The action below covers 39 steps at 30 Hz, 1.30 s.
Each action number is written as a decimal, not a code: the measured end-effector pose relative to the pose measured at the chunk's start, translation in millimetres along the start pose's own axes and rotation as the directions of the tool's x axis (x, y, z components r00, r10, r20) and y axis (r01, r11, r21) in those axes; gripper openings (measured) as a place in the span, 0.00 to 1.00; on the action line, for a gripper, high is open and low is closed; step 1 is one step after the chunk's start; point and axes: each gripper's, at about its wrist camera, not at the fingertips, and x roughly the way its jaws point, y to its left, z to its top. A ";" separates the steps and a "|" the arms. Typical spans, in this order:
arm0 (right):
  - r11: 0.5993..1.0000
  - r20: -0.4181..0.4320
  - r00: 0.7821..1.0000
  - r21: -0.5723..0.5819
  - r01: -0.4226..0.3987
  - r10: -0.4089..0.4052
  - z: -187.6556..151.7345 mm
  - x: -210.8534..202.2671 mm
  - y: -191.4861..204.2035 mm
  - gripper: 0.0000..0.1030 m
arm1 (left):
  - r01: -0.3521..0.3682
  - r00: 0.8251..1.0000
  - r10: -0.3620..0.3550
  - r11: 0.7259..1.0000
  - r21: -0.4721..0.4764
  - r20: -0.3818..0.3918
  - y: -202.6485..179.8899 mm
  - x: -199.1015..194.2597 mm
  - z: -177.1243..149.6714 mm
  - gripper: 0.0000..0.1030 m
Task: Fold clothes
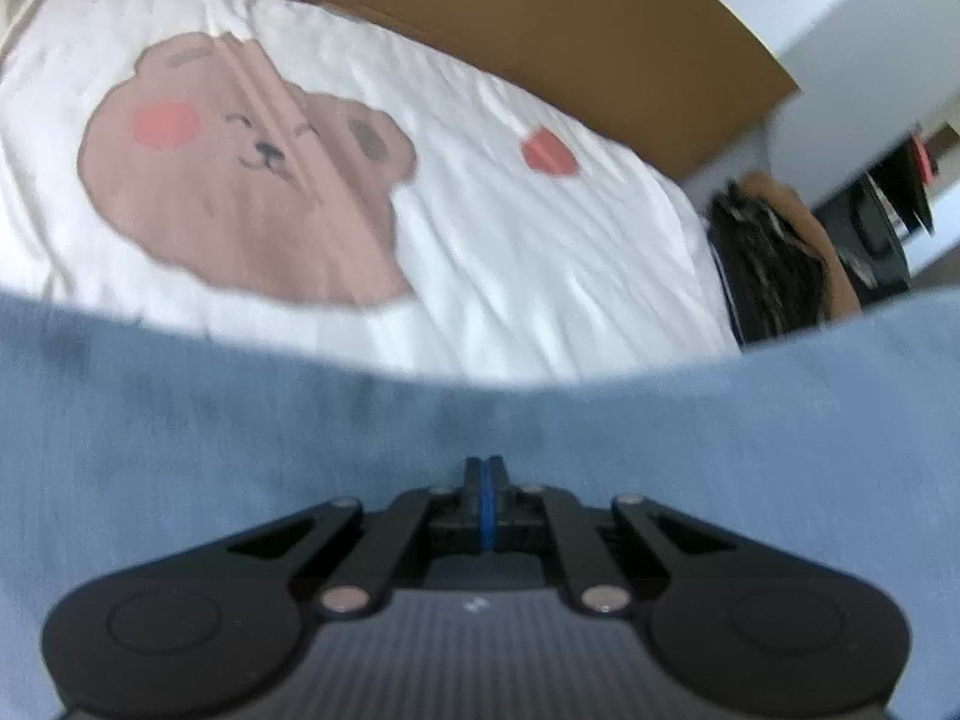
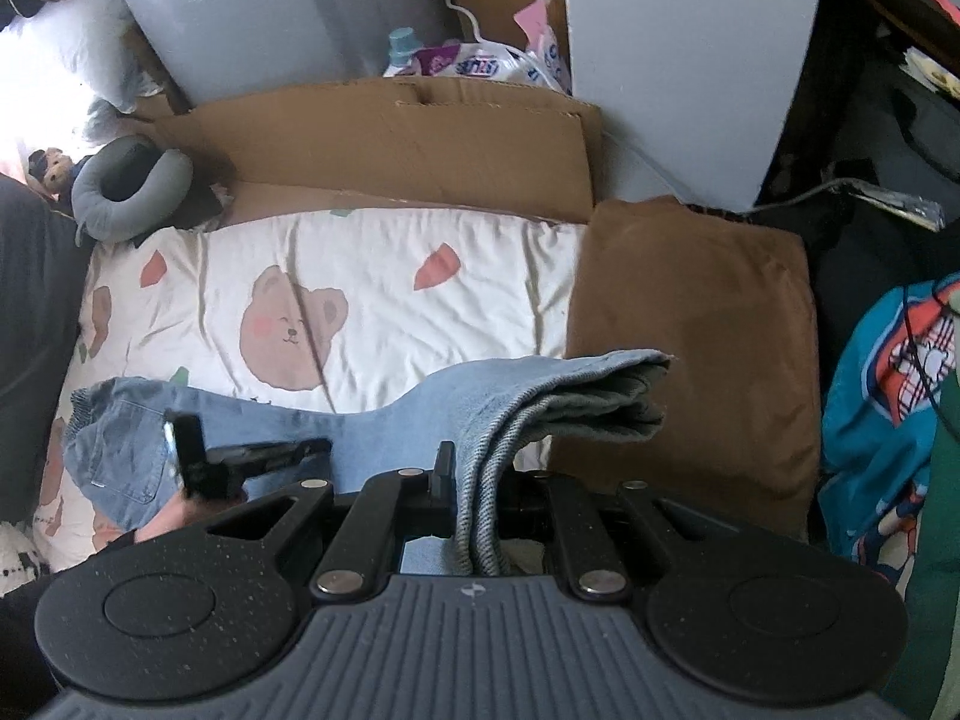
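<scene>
Denim fills the lower half of the left wrist view: the blue jeans (image 1: 240,420) spread under the left hand-held gripper (image 1: 486,468), whose two fingers stand pressed together with only a thin blue line between them. Whether any cloth is pinched there cannot be told; the picture is blurred. Beyond the jeans' edge, toward 12 o'clock, lies the white bear-print sheet (image 1: 480,228) of the bed, with a brown cardboard sheet (image 1: 540,18) behind it.

In the right wrist view the right hand-held gripper (image 2: 474,480) is clamped on a folded bundle of the jeans (image 2: 522,414); several layers of cloth pass down between its fingers. The folded leg end sticks out toward 2 o'clock, raised off the bed, its tip over the edge of a brown folded garment (image 2: 690,324) that lies at 3 o'clock on the bed. The rest of the jeans trails toward 9 o'clock across the bear-print sheet (image 2: 372,276), waistband and back pocket at the far left. There the left hand-held gripper (image 2: 198,456) shows from the side, just above the denim, with part of a hand (image 2: 174,516) below it. A grey neck pillow (image 2: 132,192) sits at 10 o'clock, flattened cardboard (image 2: 390,144) at 12 o'clock.
</scene>
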 end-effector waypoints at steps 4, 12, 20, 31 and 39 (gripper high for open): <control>1.000 0.005 1.000 -0.022 -0.008 0.008 6.5 -3.9 10.9 0.08 | -0.006 1.000 0.006 1.000 -0.013 0.011 0.5 4.0 10.3 0.03; 0.997 0.002 1.000 -0.072 -0.024 0.025 24.8 -12.5 38.0 0.08 | 0.043 0.998 -0.044 0.998 -0.035 -0.037 6.0 -25.0 -34.2 0.06; 0.984 -0.033 0.998 -0.168 -0.052 0.047 51.0 -20.8 86.1 0.08 | 0.111 0.984 -0.114 0.993 -0.028 -0.135 10.0 -63.2 -86.9 0.15; 0.963 -0.064 0.995 -0.256 -0.086 0.072 83.1 -20.5 163.4 0.08 | 0.207 0.940 -0.216 0.976 -0.064 -0.264 26.2 -83.8 -127.5 0.18; 0.950 -0.089 0.989 -0.279 -0.141 0.120 98.6 -4.8 221.0 0.08 | 0.254 0.935 -0.270 0.962 -0.097 -0.232 42.3 -115.3 -132.4 0.28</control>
